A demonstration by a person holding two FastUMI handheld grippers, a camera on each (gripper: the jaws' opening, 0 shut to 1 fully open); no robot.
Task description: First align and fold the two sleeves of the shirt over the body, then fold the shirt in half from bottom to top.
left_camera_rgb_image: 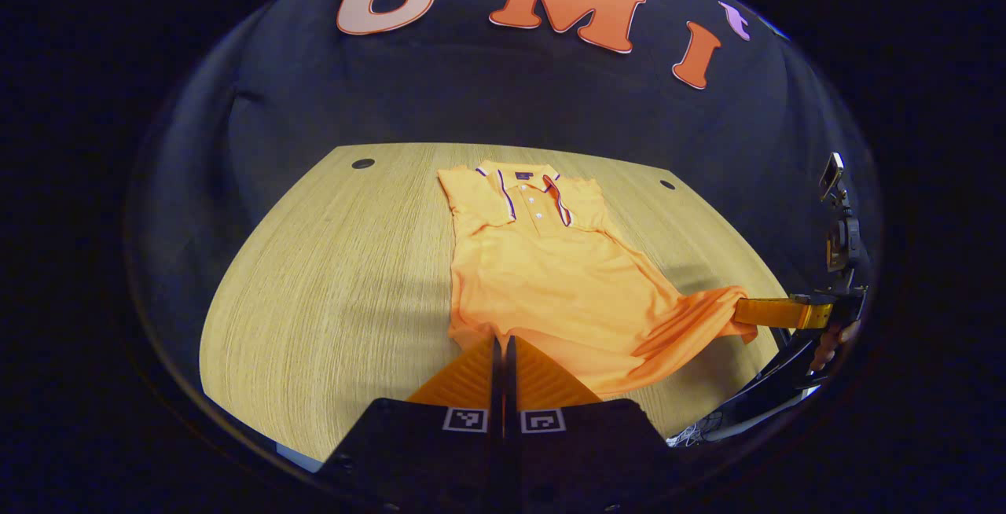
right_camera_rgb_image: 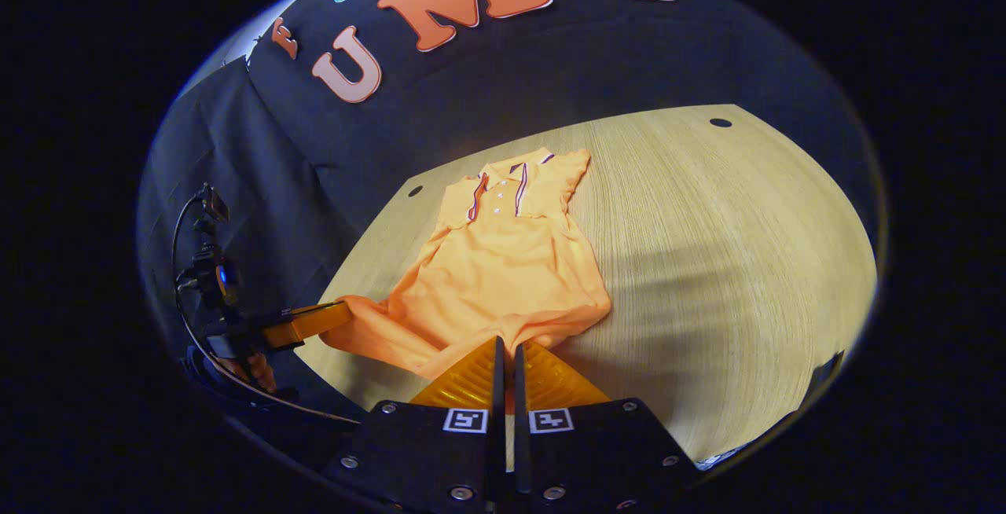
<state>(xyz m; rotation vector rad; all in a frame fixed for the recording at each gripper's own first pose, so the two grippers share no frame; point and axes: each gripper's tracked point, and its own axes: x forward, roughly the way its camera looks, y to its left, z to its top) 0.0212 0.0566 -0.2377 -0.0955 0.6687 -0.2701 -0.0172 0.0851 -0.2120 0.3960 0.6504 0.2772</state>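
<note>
Left claw (left_camera_rgb_image: 503,345): fingers pressed together on the bottom hem of the shirt, at the hem's left corner as the left gripper view shows it; it also appears at the left of the right gripper view (right_camera_rgb_image: 346,311), pinching a drawn-out corner of cloth.
Right claw (right_camera_rgb_image: 507,349): fingers pressed together on the hem at the other bottom corner; it appears at the right of the left gripper view (left_camera_rgb_image: 743,311), gripping a stretched point of the fabric, with a hand (left_camera_rgb_image: 833,345) holding it behind.
Shirt (left_camera_rgb_image: 542,278): orange polo, lying face up on the desk, collar at the far end, placket with pale buttons and dark striped trim; both sleeves lie folded in over the body; the lower part is pulled into wrinkles between the two claws.
Hem: lifted slightly off the desk at both pinched corners, the cloth sagging between them.
Desk (left_camera_rgb_image: 330,278): pale wood grain, with two small dark round holes near its far edge.
Cable (right_camera_rgb_image: 185,317): dark loop beside the left claw's mount.
</note>
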